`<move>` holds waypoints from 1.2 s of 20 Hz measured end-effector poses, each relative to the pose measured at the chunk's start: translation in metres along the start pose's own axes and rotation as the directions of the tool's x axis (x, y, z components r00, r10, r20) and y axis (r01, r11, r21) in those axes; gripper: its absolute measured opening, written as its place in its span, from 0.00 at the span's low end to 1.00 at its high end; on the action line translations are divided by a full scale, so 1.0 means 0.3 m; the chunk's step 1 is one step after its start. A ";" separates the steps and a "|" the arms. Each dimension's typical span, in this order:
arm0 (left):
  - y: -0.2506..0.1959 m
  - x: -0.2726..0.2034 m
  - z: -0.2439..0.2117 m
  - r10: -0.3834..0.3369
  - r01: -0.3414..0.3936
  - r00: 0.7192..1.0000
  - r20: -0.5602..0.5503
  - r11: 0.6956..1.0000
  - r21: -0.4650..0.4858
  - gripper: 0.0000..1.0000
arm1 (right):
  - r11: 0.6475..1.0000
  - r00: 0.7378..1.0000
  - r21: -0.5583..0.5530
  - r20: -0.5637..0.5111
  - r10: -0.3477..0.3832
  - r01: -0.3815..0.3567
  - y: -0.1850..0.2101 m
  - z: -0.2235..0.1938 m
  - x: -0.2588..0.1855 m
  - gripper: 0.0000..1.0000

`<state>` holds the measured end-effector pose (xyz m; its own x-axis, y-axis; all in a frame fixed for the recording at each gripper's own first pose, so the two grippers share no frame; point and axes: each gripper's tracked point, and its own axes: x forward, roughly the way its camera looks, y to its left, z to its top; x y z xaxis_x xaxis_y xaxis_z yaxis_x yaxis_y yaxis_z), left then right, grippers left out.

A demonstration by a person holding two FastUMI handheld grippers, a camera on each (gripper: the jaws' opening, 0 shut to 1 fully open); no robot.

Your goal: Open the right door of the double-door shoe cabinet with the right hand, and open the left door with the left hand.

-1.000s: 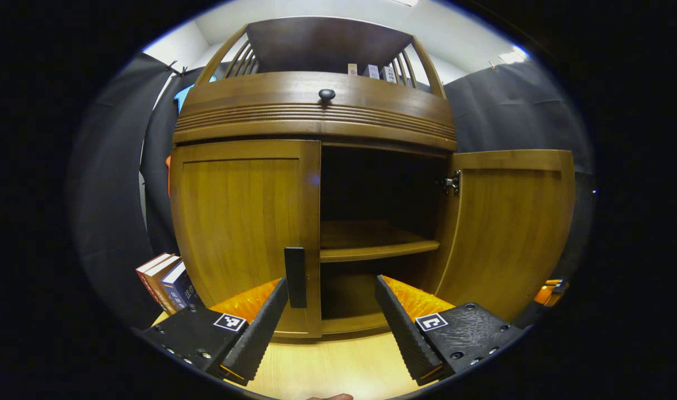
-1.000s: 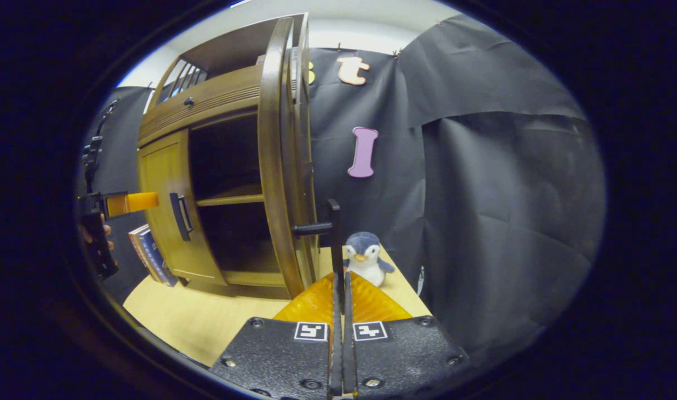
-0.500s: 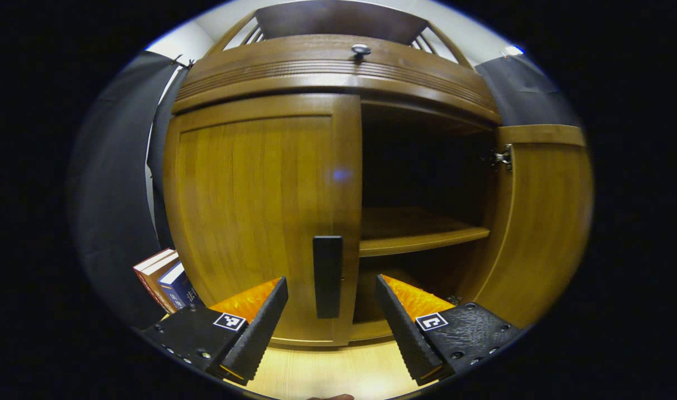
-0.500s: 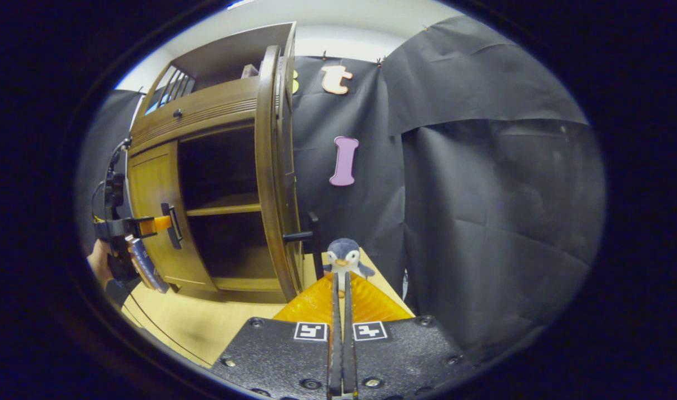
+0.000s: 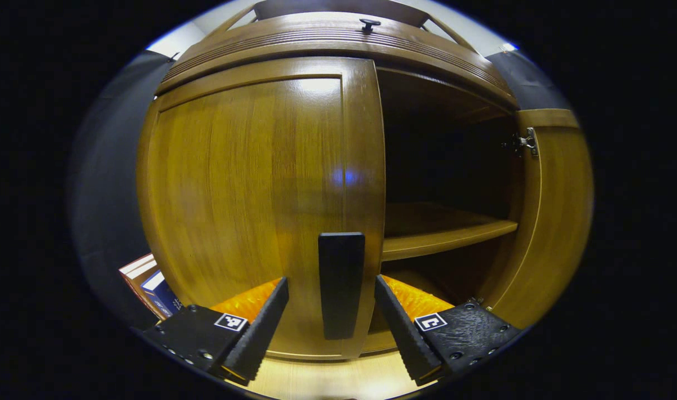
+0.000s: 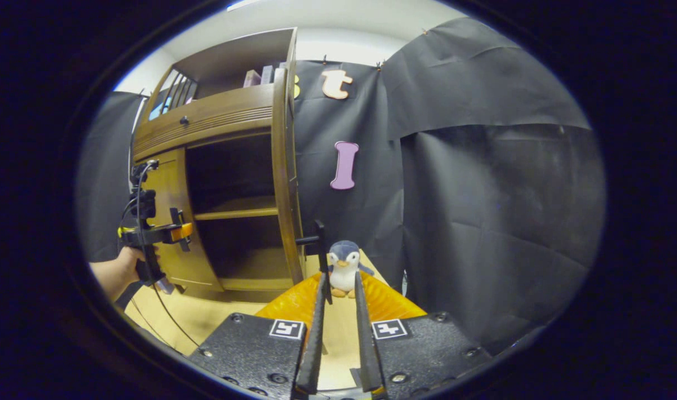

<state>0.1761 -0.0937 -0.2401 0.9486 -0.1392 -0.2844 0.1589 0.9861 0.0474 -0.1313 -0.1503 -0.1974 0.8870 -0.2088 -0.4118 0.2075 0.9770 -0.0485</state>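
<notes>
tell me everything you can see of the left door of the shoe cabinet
The left door is glossy honey-brown wood, a framed panel standing upright and closed while the right door hangs open. A black vertical handle sits low on its inner edge. The left tongs are open, straddling that handle without gripping. Books lean beside it.

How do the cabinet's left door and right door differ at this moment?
The left door sits shut against the cabinet front; the right door is swung wide open, its inner face and hinge showing. The left door's handle lies between the open fingers of the left gripper, ungripped; the right door's handle is free, the right gripper slightly open before it. Both are brown wood with black handles.
</notes>
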 end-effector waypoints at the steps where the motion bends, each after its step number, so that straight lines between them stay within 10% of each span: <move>1: -0.003 0.010 -0.004 -0.008 0.008 1.000 -0.005 1.000 -0.002 0.78 | 1.000 1.000 -0.010 0.004 0.000 0.000 0.006 0.001 -0.006 0.33; 4: 0.006 0.040 -0.008 -0.028 0.028 0.999 0.035 1.000 0.002 0.89 | 1.000 1.000 -0.022 -0.002 0.009 -0.009 0.032 -0.009 -0.016 0.37; 7: -0.033 0.016 -0.011 -0.080 0.081 0.997 0.022 0.997 -0.017 0.38 | 0.999 1.000 -0.038 -0.009 0.021 -0.021 0.057 -0.015 -0.016 0.40; 9: -0.022 0.020 -0.010 -0.068 0.068 0.998 0.019 0.998 -0.003 0.25 | 0.998 1.000 -0.058 -0.006 0.028 -0.028 0.075 -0.008 -0.020 0.40; 15: -0.027 0.004 -0.017 -0.082 0.082 0.997 0.005 0.997 -0.002 0.19 | 0.995 0.998 -0.078 -0.021 0.053 -0.054 0.107 -0.031 -0.036 0.40; 24: -0.013 -0.117 -0.044 -0.093 0.093 0.996 0.011 0.996 0.003 0.37 | 0.989 0.993 -0.100 -0.045 0.108 -0.112 0.195 -0.036 -0.005 0.44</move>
<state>0.1385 -0.0915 -0.2429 0.9324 -0.2317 -0.2774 0.2477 0.9685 0.0238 -0.1249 -0.0923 -0.2093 0.8850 -0.0998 -0.4548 0.0643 0.9936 -0.0929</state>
